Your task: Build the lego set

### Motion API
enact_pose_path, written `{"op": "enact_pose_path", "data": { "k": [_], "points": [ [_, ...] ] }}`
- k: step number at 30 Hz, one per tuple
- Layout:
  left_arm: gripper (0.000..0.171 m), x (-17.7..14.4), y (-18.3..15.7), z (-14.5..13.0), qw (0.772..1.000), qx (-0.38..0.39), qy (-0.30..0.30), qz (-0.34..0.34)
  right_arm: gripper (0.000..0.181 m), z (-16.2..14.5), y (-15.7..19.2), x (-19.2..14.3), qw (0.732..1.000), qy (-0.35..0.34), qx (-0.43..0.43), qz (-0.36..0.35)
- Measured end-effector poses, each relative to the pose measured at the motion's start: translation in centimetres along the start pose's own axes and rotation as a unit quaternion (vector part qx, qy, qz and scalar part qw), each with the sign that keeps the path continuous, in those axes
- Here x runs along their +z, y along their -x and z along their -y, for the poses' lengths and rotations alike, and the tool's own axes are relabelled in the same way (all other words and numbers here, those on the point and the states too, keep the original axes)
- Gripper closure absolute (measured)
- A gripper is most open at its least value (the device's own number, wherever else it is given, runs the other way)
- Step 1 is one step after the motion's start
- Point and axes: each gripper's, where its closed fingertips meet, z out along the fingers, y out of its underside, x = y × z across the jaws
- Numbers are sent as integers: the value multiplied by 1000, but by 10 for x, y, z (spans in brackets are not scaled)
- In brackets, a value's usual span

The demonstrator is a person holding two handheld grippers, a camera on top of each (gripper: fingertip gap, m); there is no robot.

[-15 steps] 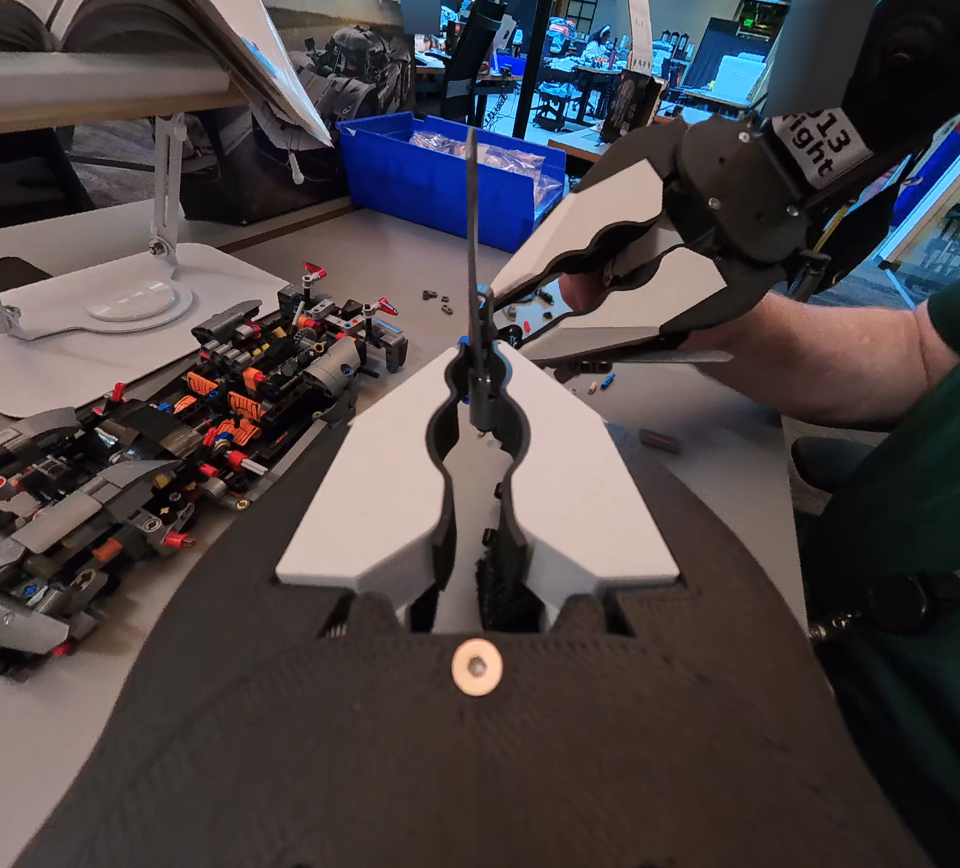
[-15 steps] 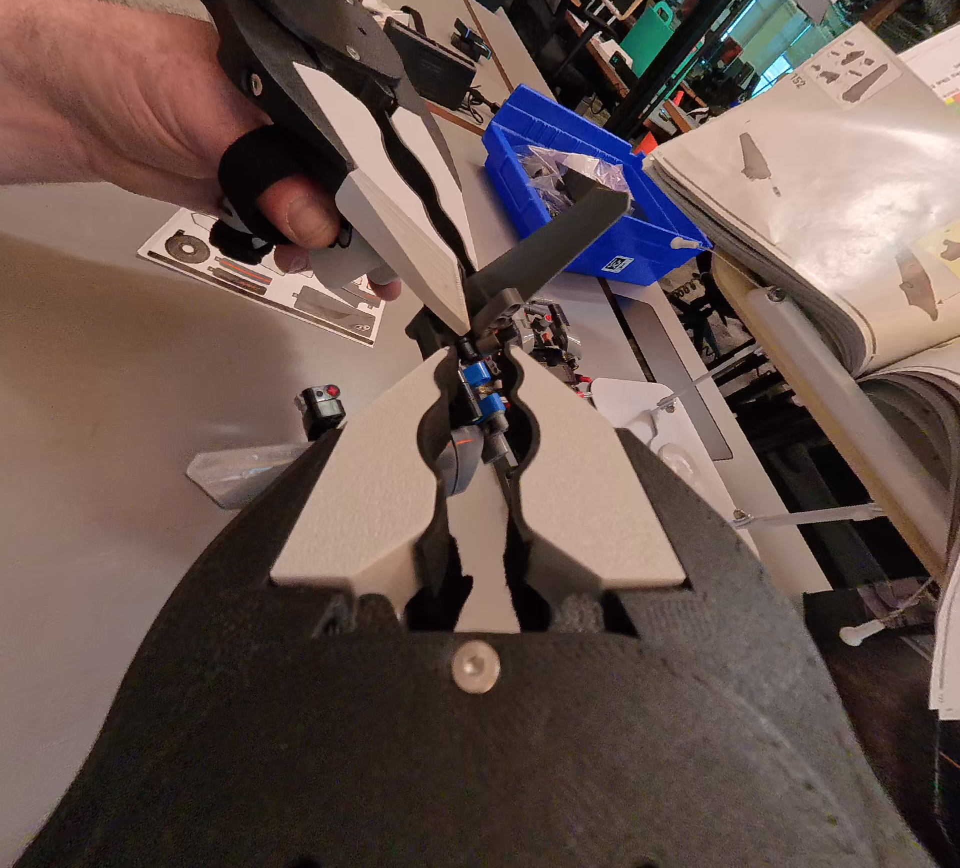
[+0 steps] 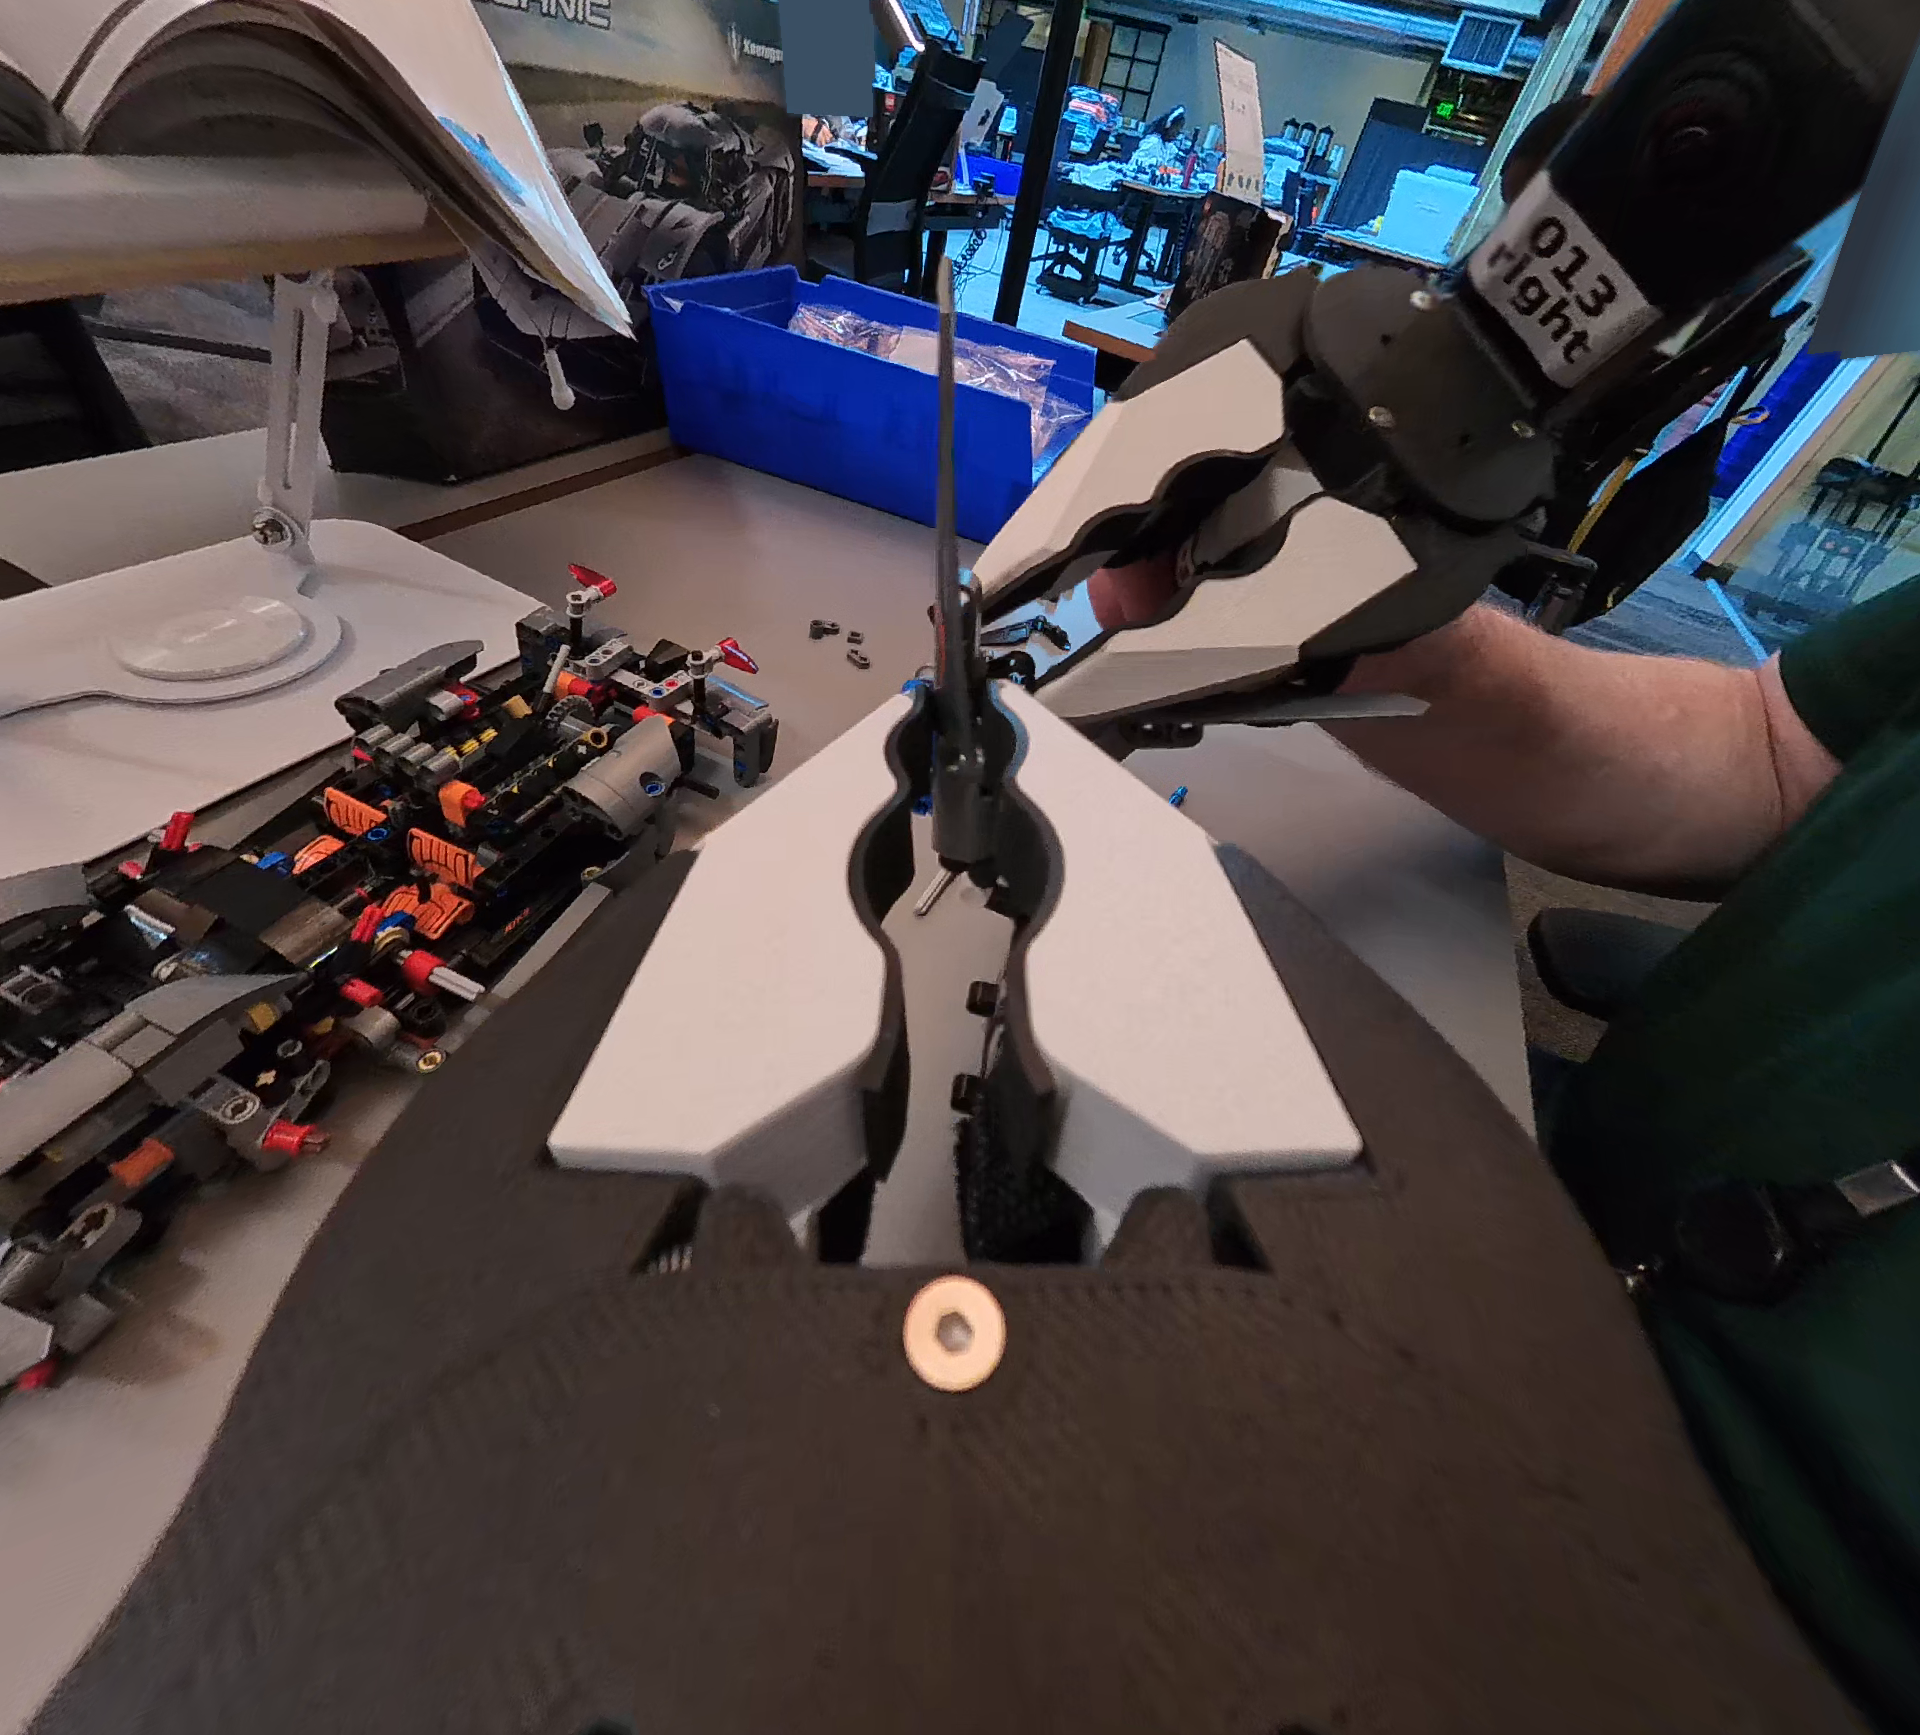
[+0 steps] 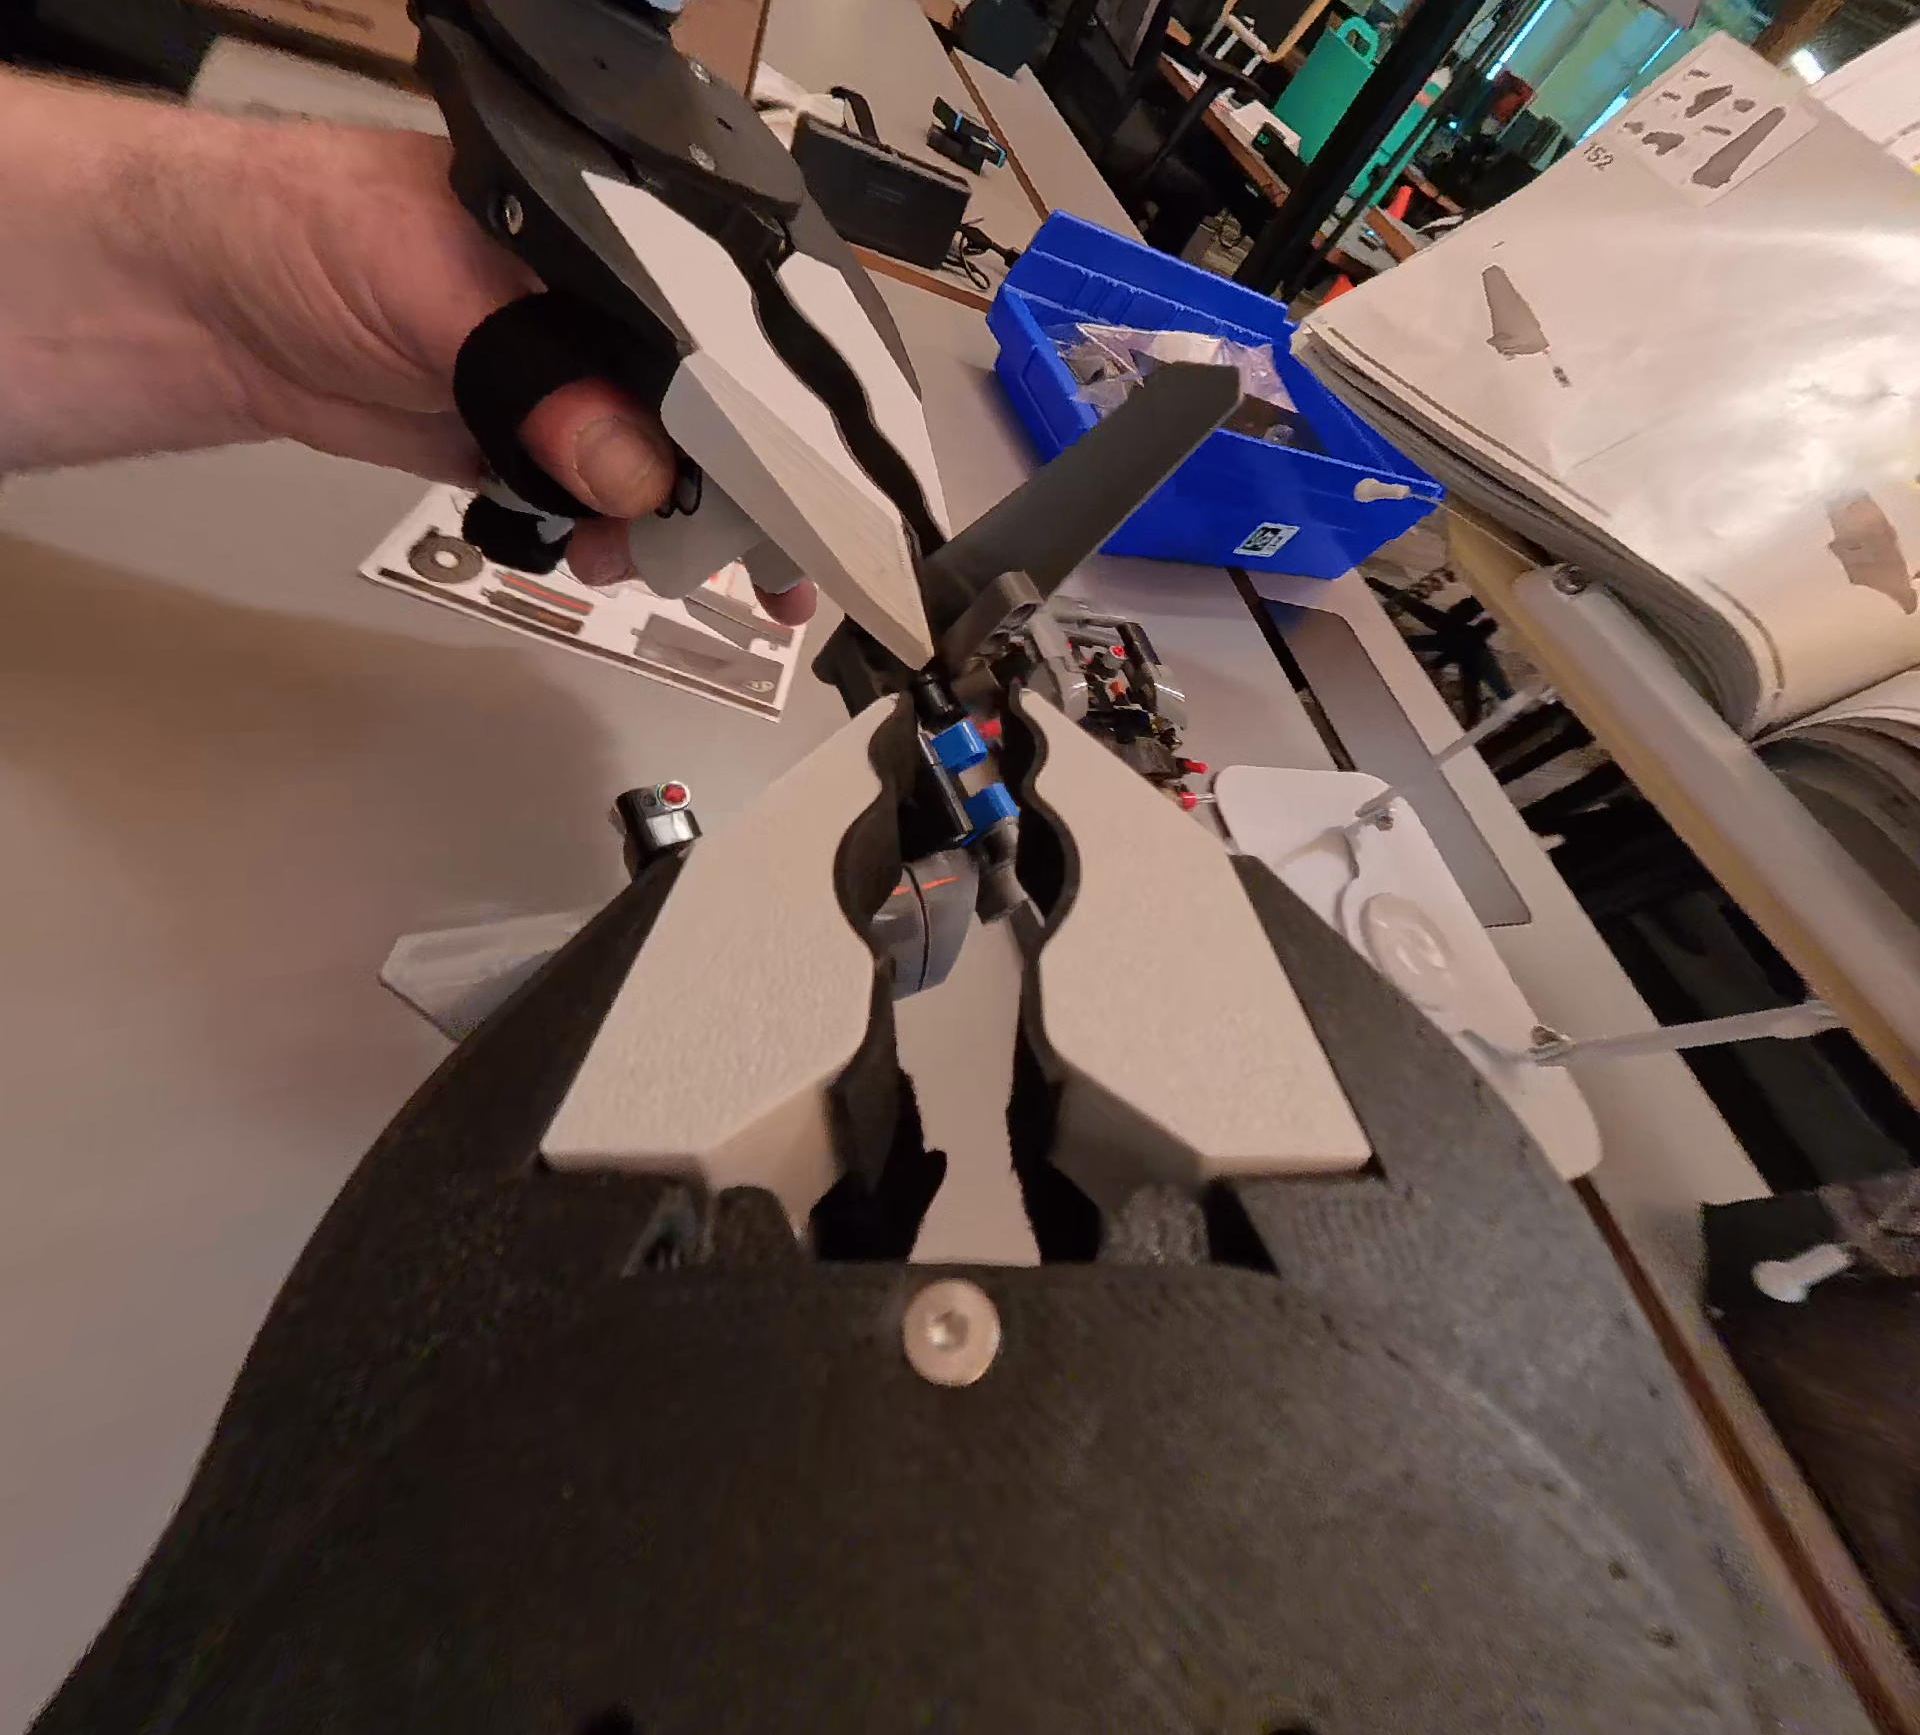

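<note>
Left gripper [image 3: 951,729]: clamped on dark grey blade-shaped panel [image 3: 945,480]. Right gripper [image 4: 951,719]: pinching blue-and-black subassembly [image 4: 966,776] joined to it.

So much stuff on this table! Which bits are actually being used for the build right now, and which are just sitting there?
In use:
- left gripper, shut on the dark grey panel piece
- right gripper, shut on the blue-pinned piece
- open instruction book

Lying about:
- half-built car
- blue bin of bagged parts
- sticker sheet
- loose black pins
</note>
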Motion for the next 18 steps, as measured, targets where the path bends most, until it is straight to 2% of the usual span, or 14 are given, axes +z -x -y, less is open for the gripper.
{"op": "enact_pose_path", "data": {
  "k": [8,18],
  "points": [
    [166,-1,-3,6,999,4,30,-11,168,6,-1,-4,997,-38,68,20],
    [166,5,-5,14,1000,0,11,-18,168,9,-8,-10,995,-50,87,29]
  ]
}}
